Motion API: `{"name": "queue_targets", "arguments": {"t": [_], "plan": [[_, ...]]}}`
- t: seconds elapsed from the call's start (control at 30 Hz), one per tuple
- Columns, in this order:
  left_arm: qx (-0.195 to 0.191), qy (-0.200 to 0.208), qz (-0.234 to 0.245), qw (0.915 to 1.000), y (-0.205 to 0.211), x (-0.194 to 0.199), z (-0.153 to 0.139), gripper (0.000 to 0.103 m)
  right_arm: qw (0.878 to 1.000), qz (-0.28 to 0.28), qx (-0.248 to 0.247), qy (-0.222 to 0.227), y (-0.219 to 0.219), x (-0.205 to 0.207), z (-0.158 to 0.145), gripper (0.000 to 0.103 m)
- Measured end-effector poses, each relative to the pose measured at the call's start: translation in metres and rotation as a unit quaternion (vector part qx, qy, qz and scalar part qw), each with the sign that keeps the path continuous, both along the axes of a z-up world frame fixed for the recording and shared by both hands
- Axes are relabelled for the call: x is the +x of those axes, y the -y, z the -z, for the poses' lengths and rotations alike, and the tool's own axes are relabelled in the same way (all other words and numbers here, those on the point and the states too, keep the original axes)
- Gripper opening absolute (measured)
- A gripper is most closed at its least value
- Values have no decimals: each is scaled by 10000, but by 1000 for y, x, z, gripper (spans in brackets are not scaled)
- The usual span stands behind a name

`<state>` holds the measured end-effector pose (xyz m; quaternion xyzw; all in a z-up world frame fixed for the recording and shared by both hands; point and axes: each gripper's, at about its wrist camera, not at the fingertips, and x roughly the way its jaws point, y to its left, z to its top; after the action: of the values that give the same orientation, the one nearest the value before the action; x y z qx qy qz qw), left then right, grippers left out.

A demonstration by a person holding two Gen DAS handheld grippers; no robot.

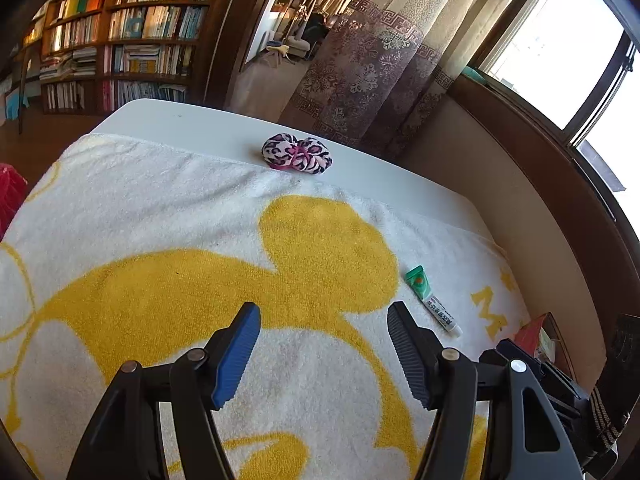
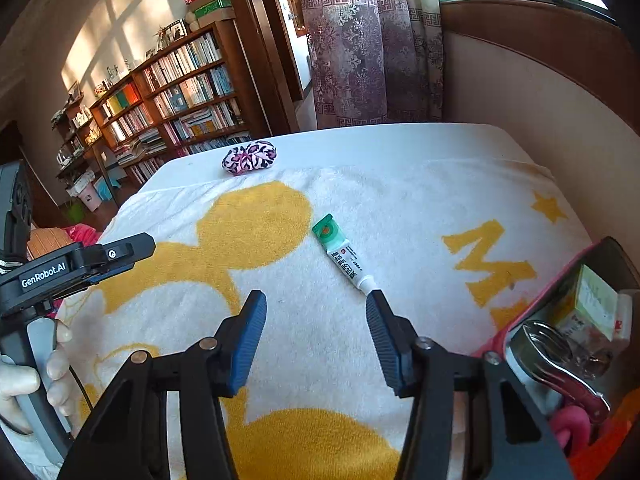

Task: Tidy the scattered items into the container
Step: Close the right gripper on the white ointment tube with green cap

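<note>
Ribbed pads, blue on one finger and black on the other, tip each hand-held gripper: the left hand-held gripper [image 1: 324, 348] and the right hand-held gripper [image 2: 316, 336] both stand partly open over the towel with nothing between their fingers. A fluffy white towel [image 2: 400, 208] with yellow shapes and a letter M covers the white surface [image 1: 192, 128]. Mid-frame lies a small tube [image 2: 343, 256], green-ended, its print too small to read. At the towel's far edge sits a pink-and-black patterned scrunchie [image 2: 249, 157]. Lower right, the container [image 2: 600, 256] holds metal pliers with red handles. Bookshelves [image 2: 180, 92] and patterned curtains [image 2: 352, 48] stand behind. "GenRobot.AI" marks the other device, seen at left from the right wrist.
</note>
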<state>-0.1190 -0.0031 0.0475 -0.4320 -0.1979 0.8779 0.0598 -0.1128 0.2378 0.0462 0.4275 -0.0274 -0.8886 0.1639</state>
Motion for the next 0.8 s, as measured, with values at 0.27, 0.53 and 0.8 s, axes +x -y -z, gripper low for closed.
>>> {"name": "queue_targets", "arguments": {"t": [0.27, 0.53, 0.8], "plan": [[-88, 146, -36, 9998, 5, -12, 14, 67, 9981, 121, 197, 575, 2, -52, 37, 49], [-206, 340, -105, 9992, 8, -17, 18, 67, 9935, -32, 1086, 336, 12, -39, 42, 16], [-995, 56, -161, 9949, 8, -68, 0, 68, 9981, -28, 559, 274, -2, -13, 19, 16]]}}
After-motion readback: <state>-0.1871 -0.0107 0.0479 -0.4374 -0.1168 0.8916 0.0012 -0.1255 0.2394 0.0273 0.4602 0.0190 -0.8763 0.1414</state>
